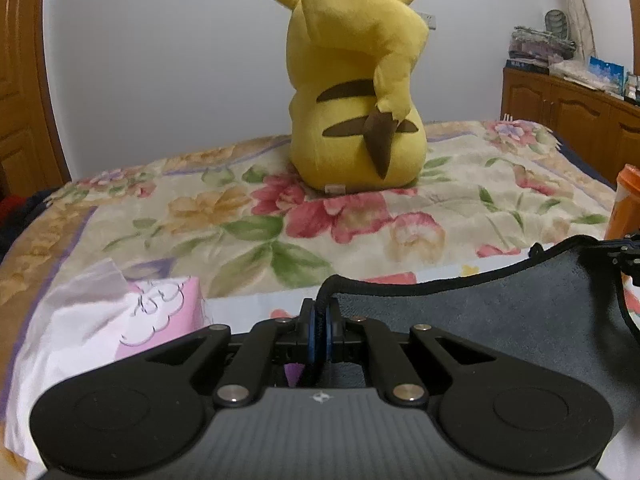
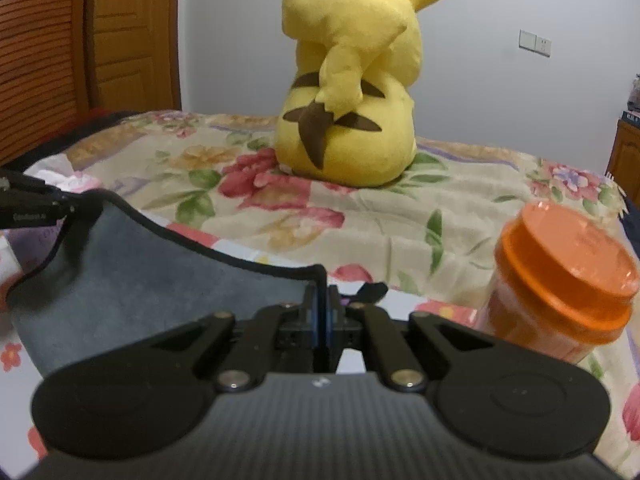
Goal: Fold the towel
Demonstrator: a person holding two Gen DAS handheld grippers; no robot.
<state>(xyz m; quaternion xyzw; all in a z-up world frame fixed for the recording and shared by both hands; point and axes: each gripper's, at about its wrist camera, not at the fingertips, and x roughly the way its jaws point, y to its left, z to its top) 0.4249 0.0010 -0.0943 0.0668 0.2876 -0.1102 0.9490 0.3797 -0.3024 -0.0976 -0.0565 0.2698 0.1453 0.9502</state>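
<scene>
I'm over a bed (image 1: 248, 216) with a floral blanket, a yellow plush sitting at its far side. The grey towel (image 1: 500, 320), soft nap with black piping, hangs slack between my hands: left gripper (image 1: 320, 320) pinches one top corner, right gripper (image 2: 323, 312) the other. Its held edge runs left to right, so both go forward together.
</scene>
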